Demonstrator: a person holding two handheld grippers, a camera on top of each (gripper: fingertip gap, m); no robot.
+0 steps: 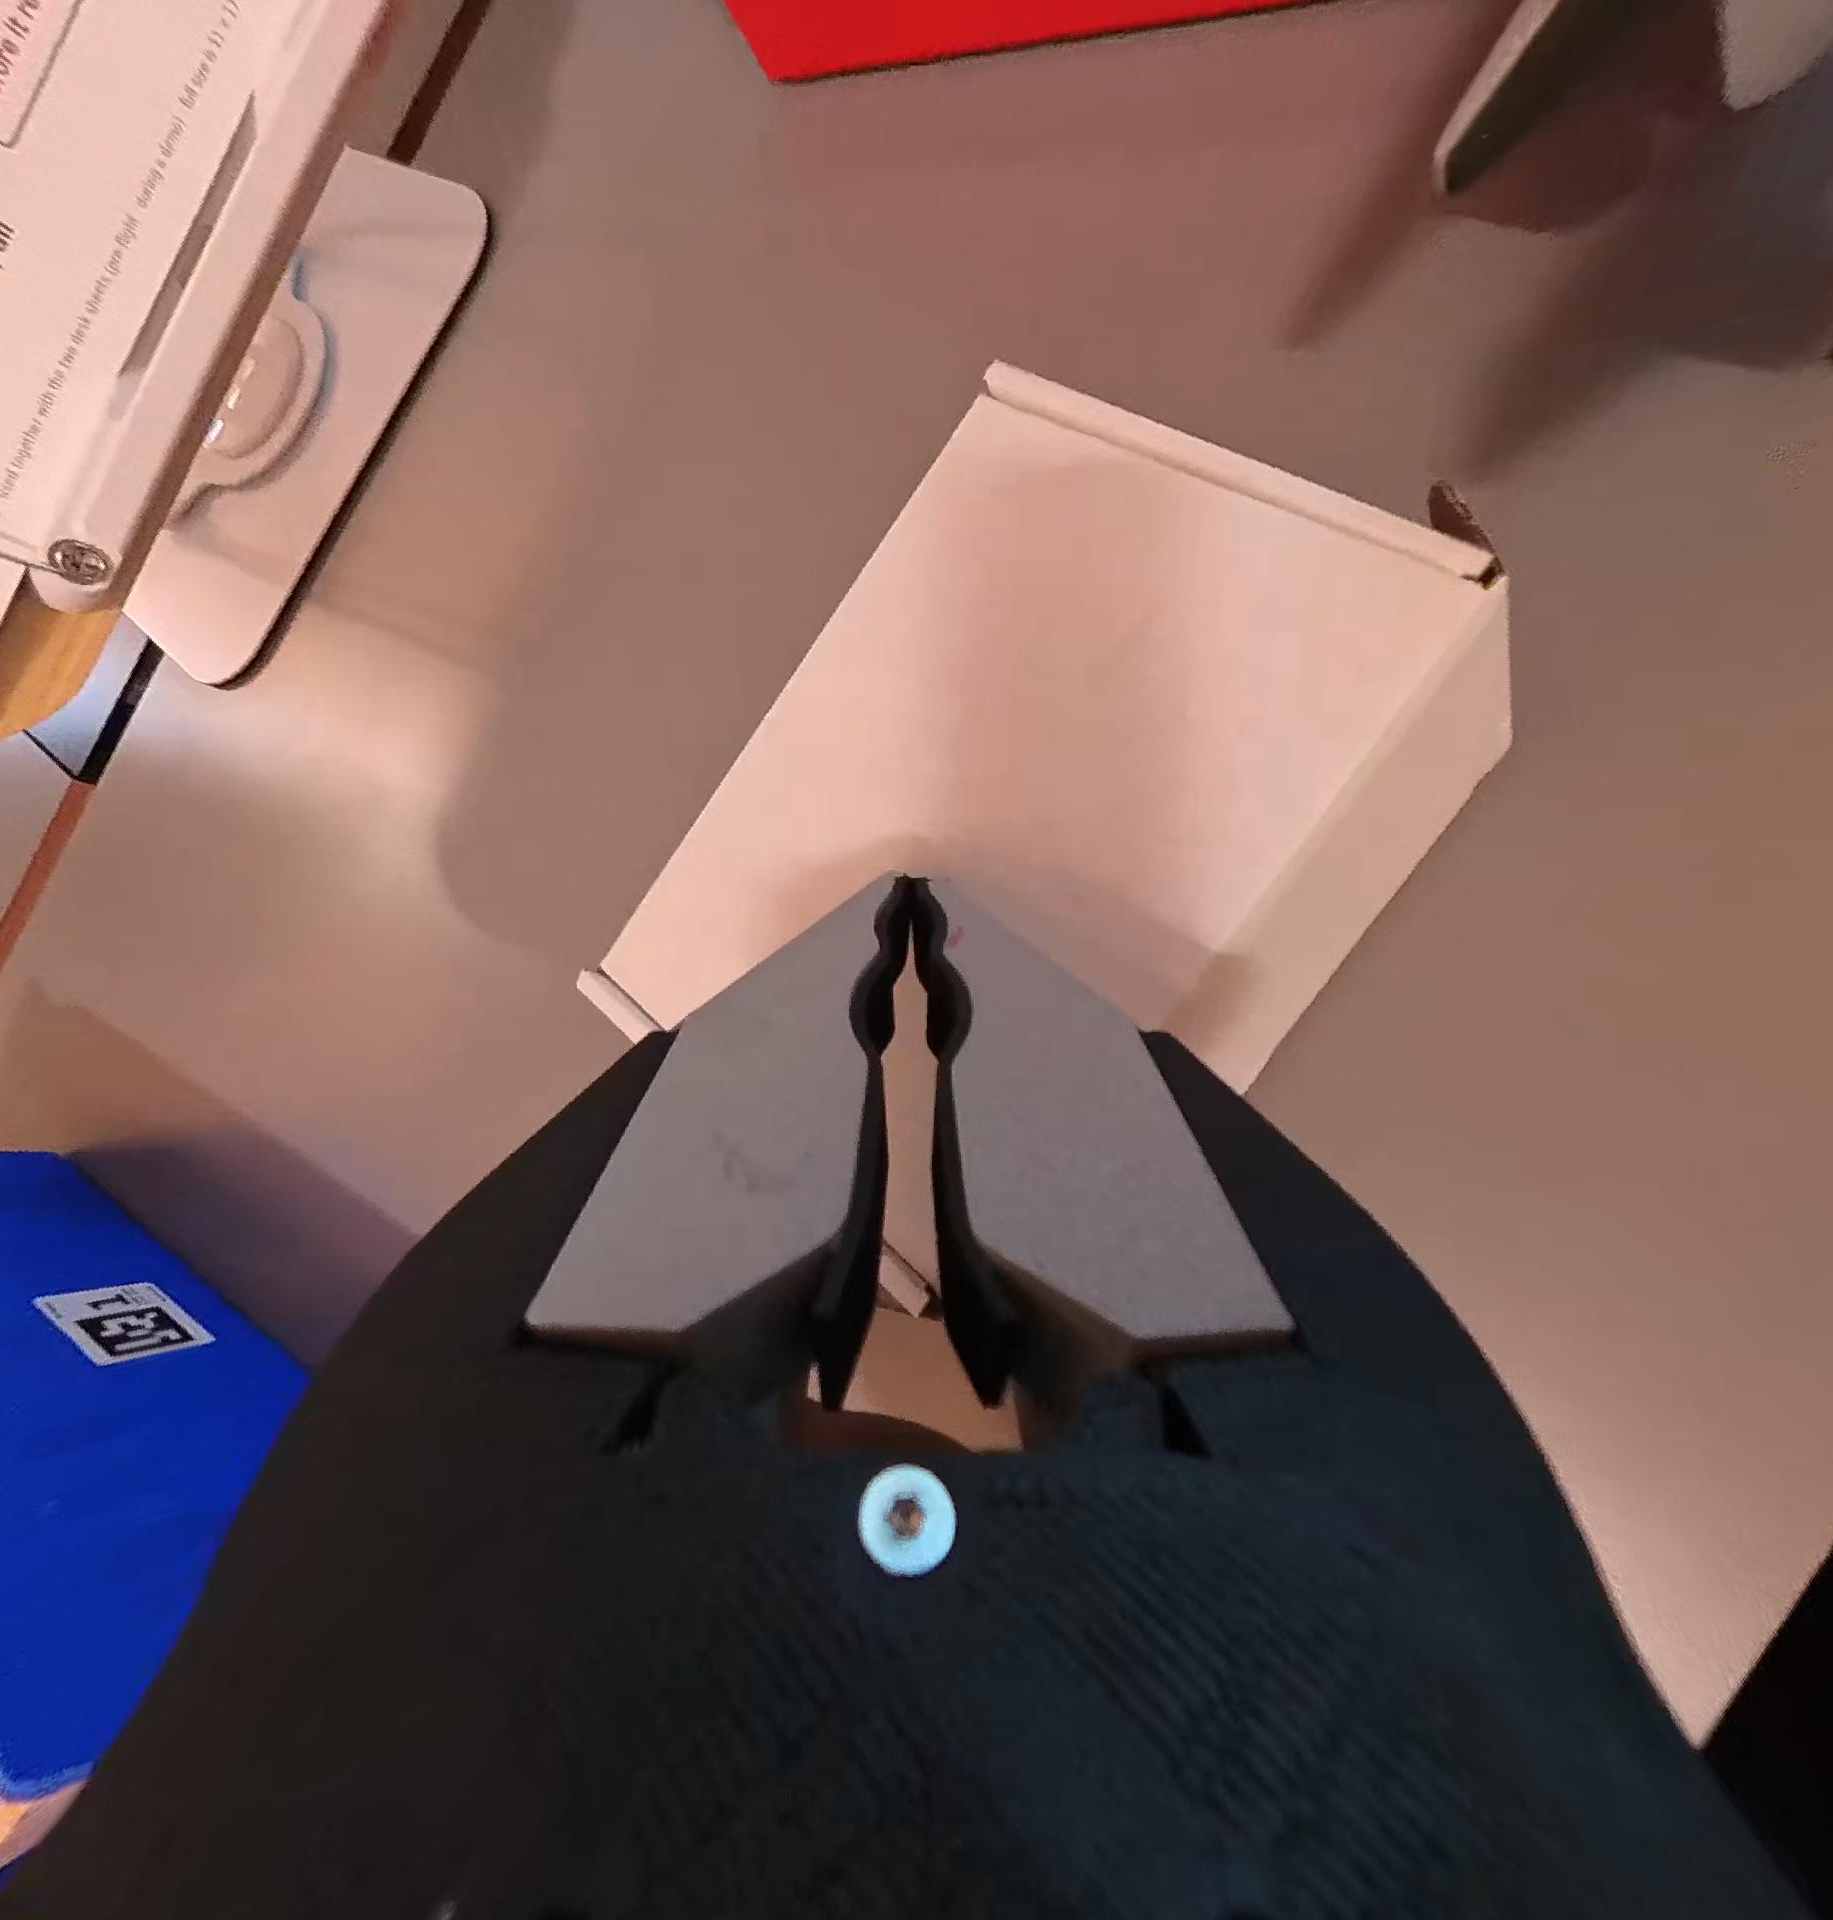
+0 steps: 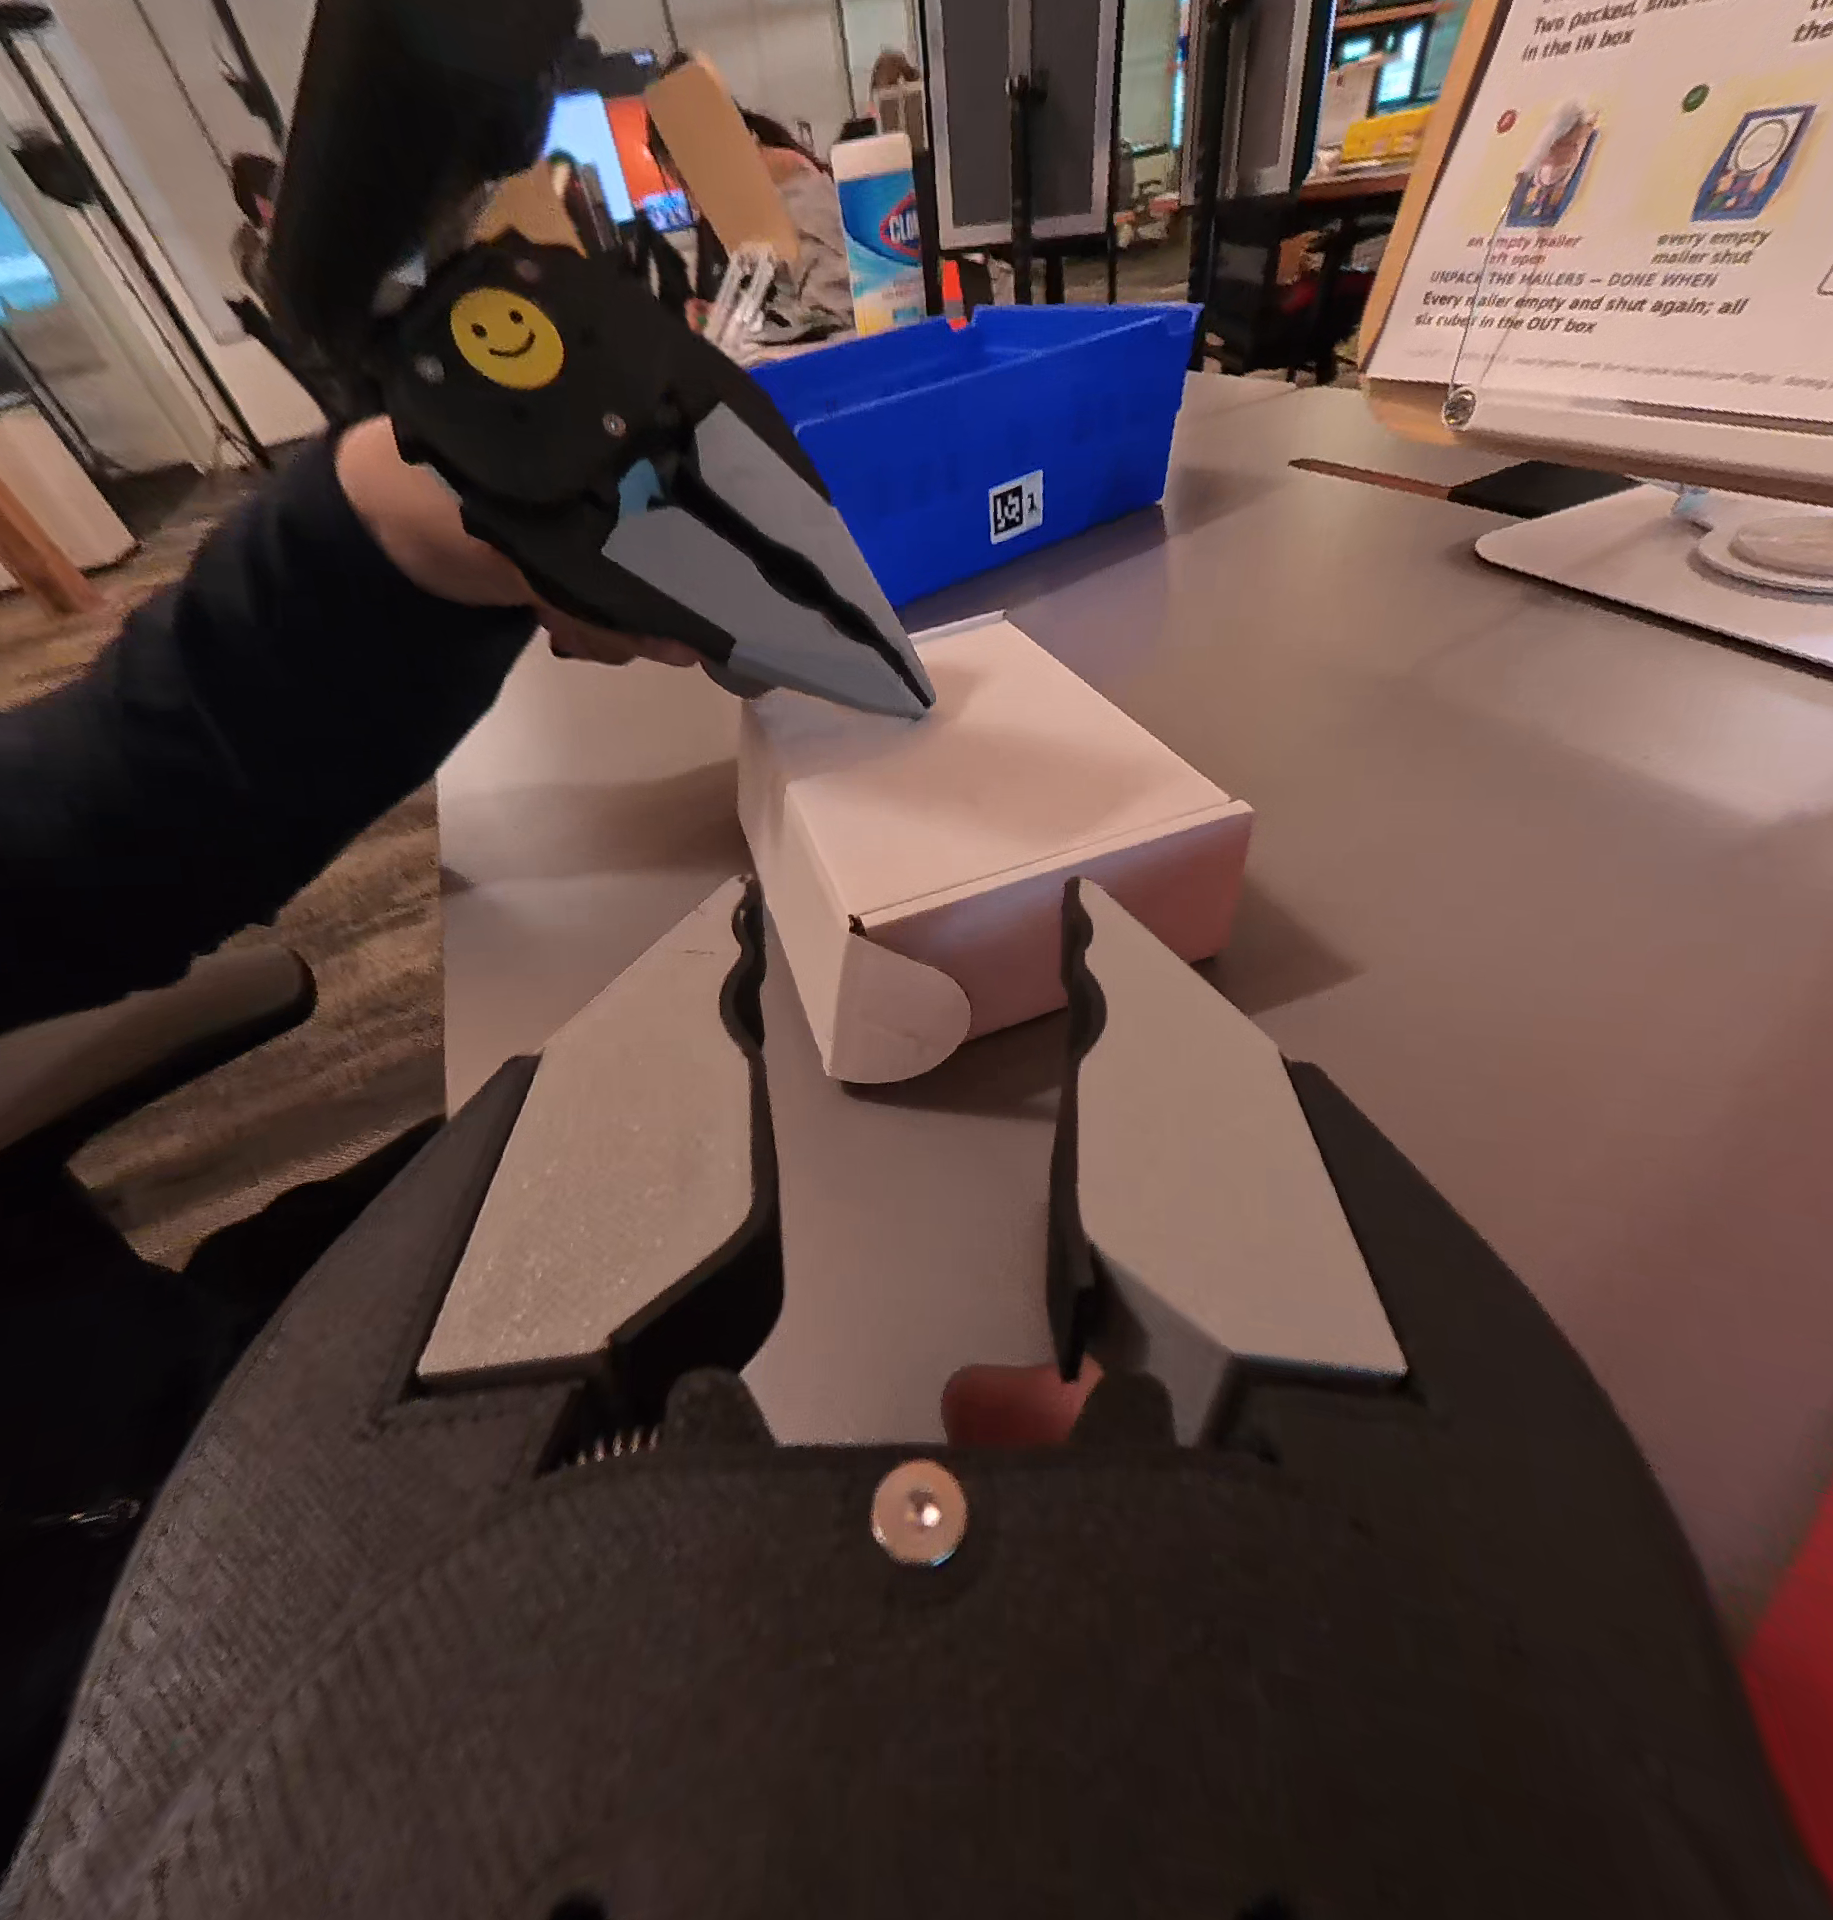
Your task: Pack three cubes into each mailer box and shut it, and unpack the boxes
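Left claw (image 2: 922,707), pinched tight with nothing in it, presses its tips on the shut white mailer box (image 2: 1005,831); right claw (image 2: 912,914) hangs wide just short of it on the worktop (image 2: 1514,831).

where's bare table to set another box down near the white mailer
Free: the grey table right of the mailer, between it and the sign stand; also the strip behind it toward the blue bin. Crowded: the mailer's left rear, where the shut left claw touches its lid, and its front, by the open right claw.
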